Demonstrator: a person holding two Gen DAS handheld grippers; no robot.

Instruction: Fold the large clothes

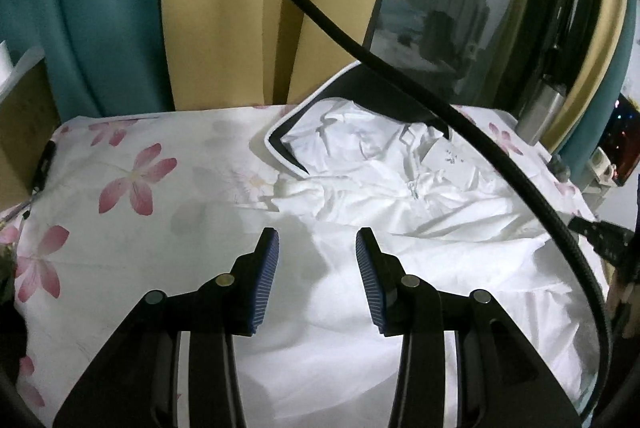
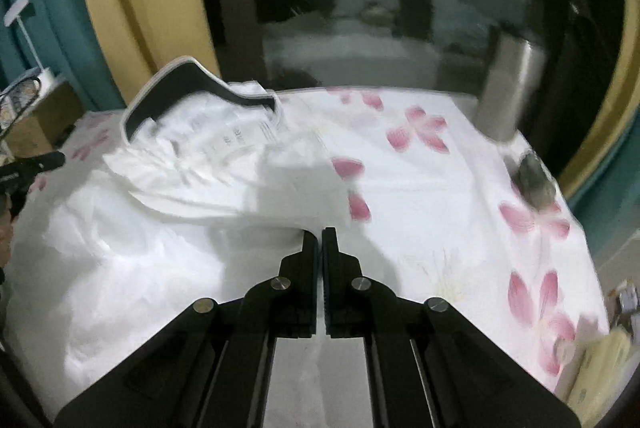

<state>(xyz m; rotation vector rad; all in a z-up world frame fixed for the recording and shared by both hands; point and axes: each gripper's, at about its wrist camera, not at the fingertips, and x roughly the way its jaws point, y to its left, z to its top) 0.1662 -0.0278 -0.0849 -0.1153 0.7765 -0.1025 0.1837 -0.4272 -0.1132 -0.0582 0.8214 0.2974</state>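
Observation:
A large white garment [image 1: 400, 211] lies crumpled on the flower-printed sheet [image 1: 120, 155], its black collar with white edging [image 1: 280, 143] at the far side and a label showing inside. My left gripper [image 1: 317, 234] hangs open over the garment's left edge, with nothing between its blue pads. In the right wrist view the garment [image 2: 132, 252] fills the left half, its collar [image 2: 168, 87] at the back. My right gripper [image 2: 321, 232] is shut and empty, just above the garment's right edge. Each gripper's tip shows at the edge of the other's view: the right gripper [image 1: 592, 232] and the left gripper [image 2: 40, 161].
A steel flask [image 2: 506, 87] stands at the sheet's far right corner, with a small grey object [image 2: 534, 183] near it. A black cable [image 1: 400, 67] crosses the left wrist view. Behind are a dark window [image 2: 380, 7], yellow and teal curtains, and a cardboard box [image 2: 36, 123] to the left.

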